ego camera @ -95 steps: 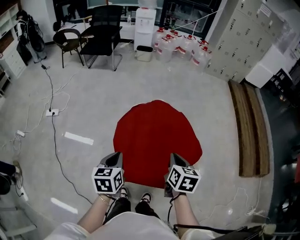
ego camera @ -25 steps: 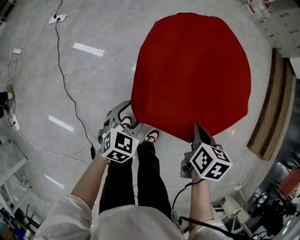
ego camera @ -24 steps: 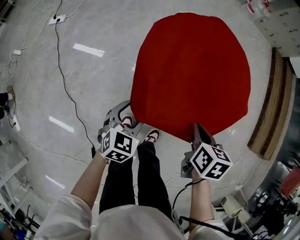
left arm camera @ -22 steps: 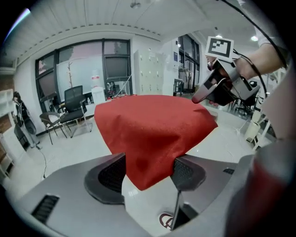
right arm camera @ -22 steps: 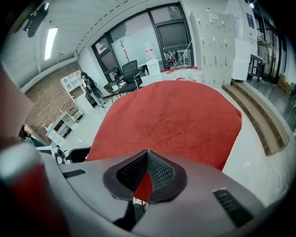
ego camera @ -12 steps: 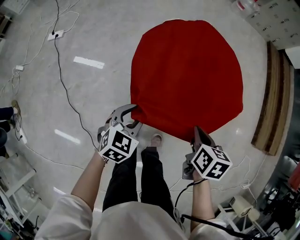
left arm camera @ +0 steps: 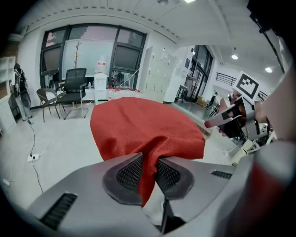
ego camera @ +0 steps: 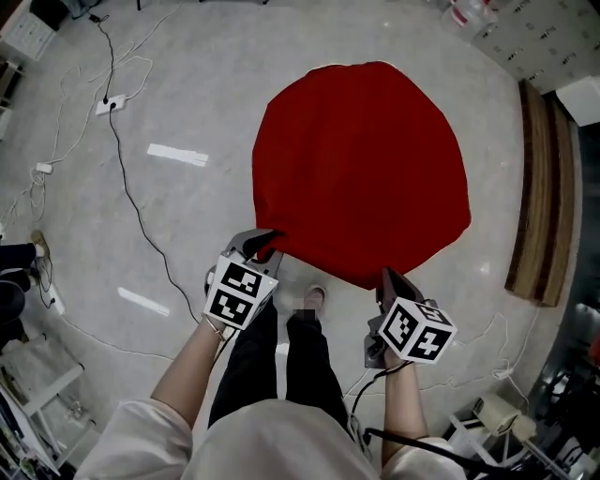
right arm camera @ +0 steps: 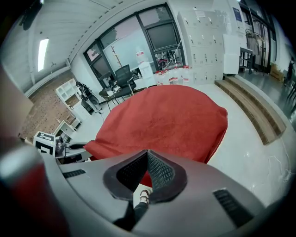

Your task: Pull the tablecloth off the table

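Red cloth [ego camera: 361,169], spread in a round. Left gripper [ego camera: 262,244]: jaws closing, pinching a fold at the cloth's near edge. Right gripper [ego camera: 386,277]: jaws clamped tight on that same edge.

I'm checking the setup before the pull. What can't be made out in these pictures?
- Table: hidden under the red tablecloth in all three views, so its top, legs and shape are unseen.
- Right gripper: the jaws are shut at the cloth's hem. The right gripper view does not show whether they pinch it.
- Water bottles: cut off by the head view's top edge, so their number is unclear.
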